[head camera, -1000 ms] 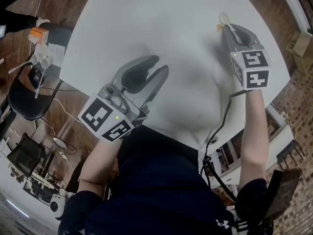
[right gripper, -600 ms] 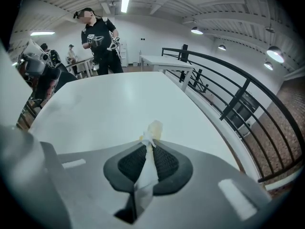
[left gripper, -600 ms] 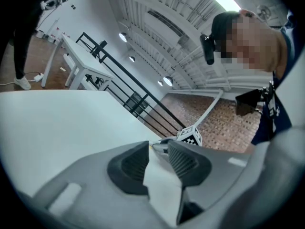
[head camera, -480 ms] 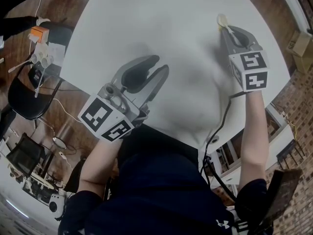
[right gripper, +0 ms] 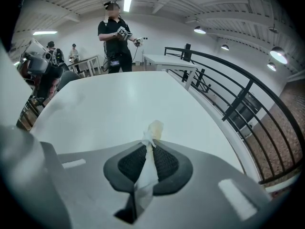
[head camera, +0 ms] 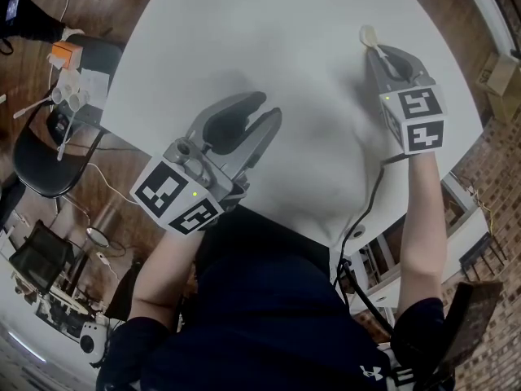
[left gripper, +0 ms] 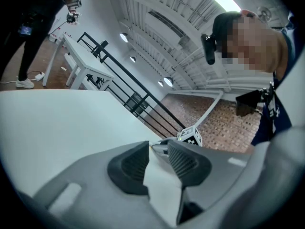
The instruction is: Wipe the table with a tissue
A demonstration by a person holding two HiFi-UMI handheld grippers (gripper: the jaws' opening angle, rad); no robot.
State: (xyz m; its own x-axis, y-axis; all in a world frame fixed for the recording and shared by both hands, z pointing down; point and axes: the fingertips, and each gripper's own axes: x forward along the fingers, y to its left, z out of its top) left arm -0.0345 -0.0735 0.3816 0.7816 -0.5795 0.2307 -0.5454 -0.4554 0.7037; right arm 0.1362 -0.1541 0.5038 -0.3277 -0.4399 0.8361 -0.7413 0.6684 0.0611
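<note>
pinching crumpled tissue (right gripper: pixel 153 129), right tongs (right gripper: pixel 148 149), smooth table (right gripper: pixel 119 104)

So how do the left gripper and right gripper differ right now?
The left gripper has its jaws apart and empty; the right gripper is shut on a twisted tissue. The left gripper hangs by the near edge of the table; the right gripper reaches farther out. Both are the same grey two-jaw design.

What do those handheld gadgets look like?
Both the left gripper and right gripper are grey, two-jawed, with ribbed black pads. Each carries a white cube of black square markers; a black cable trails from the right one. The person wears a dark short-sleeved top.
</note>
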